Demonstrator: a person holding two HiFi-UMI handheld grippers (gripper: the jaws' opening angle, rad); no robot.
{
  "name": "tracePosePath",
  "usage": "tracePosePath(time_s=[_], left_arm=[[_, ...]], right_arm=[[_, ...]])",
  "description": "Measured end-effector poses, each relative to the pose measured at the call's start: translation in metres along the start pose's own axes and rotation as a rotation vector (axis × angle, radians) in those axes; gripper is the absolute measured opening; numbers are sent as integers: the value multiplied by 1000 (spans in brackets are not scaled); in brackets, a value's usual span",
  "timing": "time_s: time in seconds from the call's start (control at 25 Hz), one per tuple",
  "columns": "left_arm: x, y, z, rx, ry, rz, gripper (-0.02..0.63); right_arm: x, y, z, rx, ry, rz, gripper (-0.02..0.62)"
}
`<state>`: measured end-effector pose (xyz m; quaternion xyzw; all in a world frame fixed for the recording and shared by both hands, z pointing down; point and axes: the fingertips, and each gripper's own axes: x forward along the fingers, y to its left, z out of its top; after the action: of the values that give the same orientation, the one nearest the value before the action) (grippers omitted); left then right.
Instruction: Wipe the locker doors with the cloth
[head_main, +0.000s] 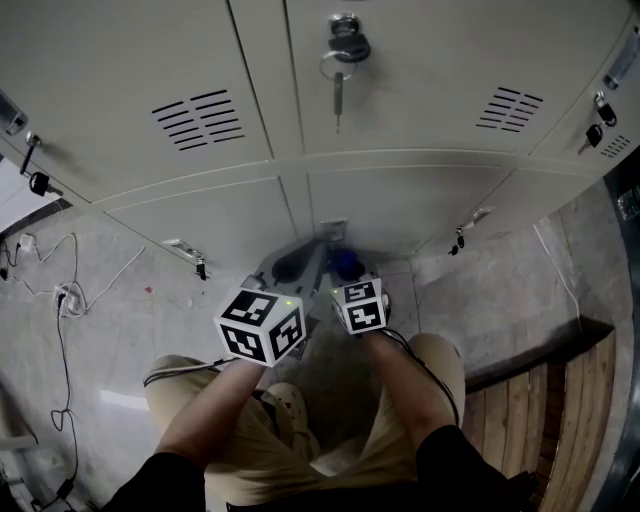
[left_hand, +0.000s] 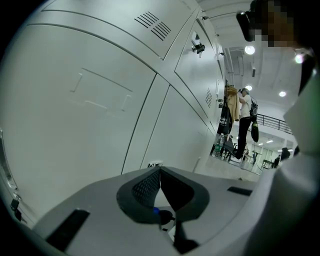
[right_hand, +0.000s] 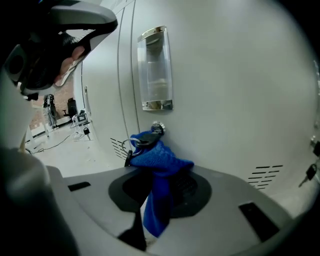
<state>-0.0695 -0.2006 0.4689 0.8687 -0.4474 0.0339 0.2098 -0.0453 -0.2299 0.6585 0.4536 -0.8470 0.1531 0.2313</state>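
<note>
Right gripper view puts the cloth between the jaws of the right gripper, which are clenched on it. The cloth is a bright blue, nubby-textured piece, bunched into a rounded wad above the jaw tips, with a narrower tail hanging down between them. The wad lies at a pale grey locker door, close to that door's left edge. It sits just under the lock, where a key on a ring hangs against the cloth's upper left side. It seems to press on the metal, though actual contact is hard to confirm from this angle. Higher on the same door, near the same edge, is a clear label holder, and vent slits show toward the door's lower right corner. The left gripper has its dark ribbed jaws closed tip to tip with nothing between them, and it points at a neighbouring locker panel. From the head view, both grippers are low in front of the bottom row of doors, side by side.
</note>
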Motion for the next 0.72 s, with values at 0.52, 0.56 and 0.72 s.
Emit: tracePosePath(time_s=[0.52, 0.56, 0.72], left_arm=[[20, -26, -3, 15, 14, -48, 9], [21, -27, -3, 17, 13, -48, 9], [23, -28, -4, 24, 17, -41, 9]], right_arm=[[-28, -56, -4, 88, -20, -103, 81], [-29, -58, -5, 90, -22, -108, 81], [-34, -68, -7, 120, -23, -122, 81]])
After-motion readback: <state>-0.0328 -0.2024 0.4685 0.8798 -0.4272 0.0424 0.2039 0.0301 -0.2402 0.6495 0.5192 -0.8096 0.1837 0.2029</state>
